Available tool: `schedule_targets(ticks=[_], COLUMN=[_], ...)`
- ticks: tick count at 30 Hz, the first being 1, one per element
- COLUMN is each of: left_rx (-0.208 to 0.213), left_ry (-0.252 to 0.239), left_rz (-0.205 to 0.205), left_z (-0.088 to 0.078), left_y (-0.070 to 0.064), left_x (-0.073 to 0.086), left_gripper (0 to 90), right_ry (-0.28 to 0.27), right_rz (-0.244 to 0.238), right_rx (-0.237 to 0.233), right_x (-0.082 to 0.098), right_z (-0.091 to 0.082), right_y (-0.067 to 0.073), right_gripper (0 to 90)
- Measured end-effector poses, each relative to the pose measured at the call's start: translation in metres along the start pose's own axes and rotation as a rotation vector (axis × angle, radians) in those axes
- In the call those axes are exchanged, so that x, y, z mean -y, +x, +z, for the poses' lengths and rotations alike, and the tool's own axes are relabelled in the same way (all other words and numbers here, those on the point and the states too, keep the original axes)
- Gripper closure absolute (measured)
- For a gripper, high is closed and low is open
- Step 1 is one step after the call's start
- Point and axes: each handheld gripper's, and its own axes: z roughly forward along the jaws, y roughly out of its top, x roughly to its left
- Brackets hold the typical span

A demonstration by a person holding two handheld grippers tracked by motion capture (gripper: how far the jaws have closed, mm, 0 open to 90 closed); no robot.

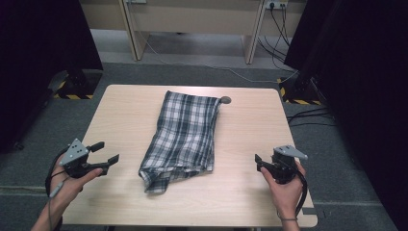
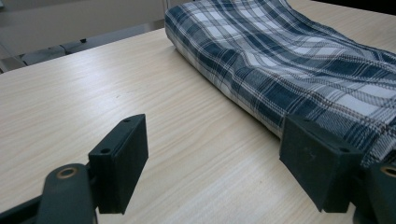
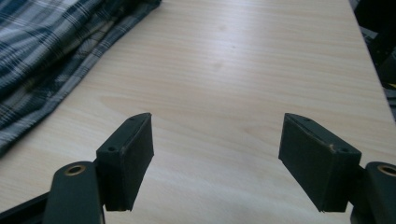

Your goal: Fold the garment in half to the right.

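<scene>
Grey carpet floor all around, dark curtains on both sides, and a light wood table [image 1: 250, 139] sitting in the middle of it. Starting at the left: the left gripper [image 1: 107, 153] is held in the person's left hand [image 1: 72, 183] over the table's near-left corner, jaws spread wide apart with nothing between them, pointing toward the cloth. From the left gripper view you can see bare wood between the two black jaws, with the fabric's folded edge running just past the jaw on that view's right. Middle of the table is a folded blue-and-white plaid cloth [image 1: 185, 137], lying flat as a long strip from the far edge back toward the person, its near end a bit rumpled. A small dark round thing [image 1: 225, 100] sits right at the cloth's far right corner, can't tell what it is. Over on the right, the right gripper [image 1: 259, 162] in the right hand [image 1: 286, 185] is also wide open, empty, hovering above bare table well apart from the cloth.
</scene>
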Motion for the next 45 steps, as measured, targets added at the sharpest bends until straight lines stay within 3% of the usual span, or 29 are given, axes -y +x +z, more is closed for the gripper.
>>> schedule_targets(ticks=[14,24,30,37,45], left_rx=[-0.068,-0.094,-0.1,-0.119,-0.129], left_ry=[-0.044,-0.072,-0.065,-0.096,-0.085], left_rz=[0.002,0.002,-0.007,-0.001,0.011], left_z=[-0.009,-0.005,-0.004,-0.006,-0.005], left_y=[0.005,0.002,0.001,-0.001,-0.003], left_x=[0.031,0.045,0.051,0.053,0.052], left_gripper=[23.4,23.8,23.8,24.3,24.4], right_ry=[-0.04,-0.074,-0.081,-0.09,-0.112], right_rz=[0.035,0.027,0.023,0.027,0.065], right_rx=[0.066,0.077,0.075,0.078,0.065], right_x=[0.038,0.054,0.056,0.057,0.058], right_z=[-0.016,-0.013,-0.012,-0.013,-0.015], right_y=[-0.03,-0.035,-0.035,-0.035,-0.039], right_gripper=[25.5,24.4,24.4,24.5,23.3])
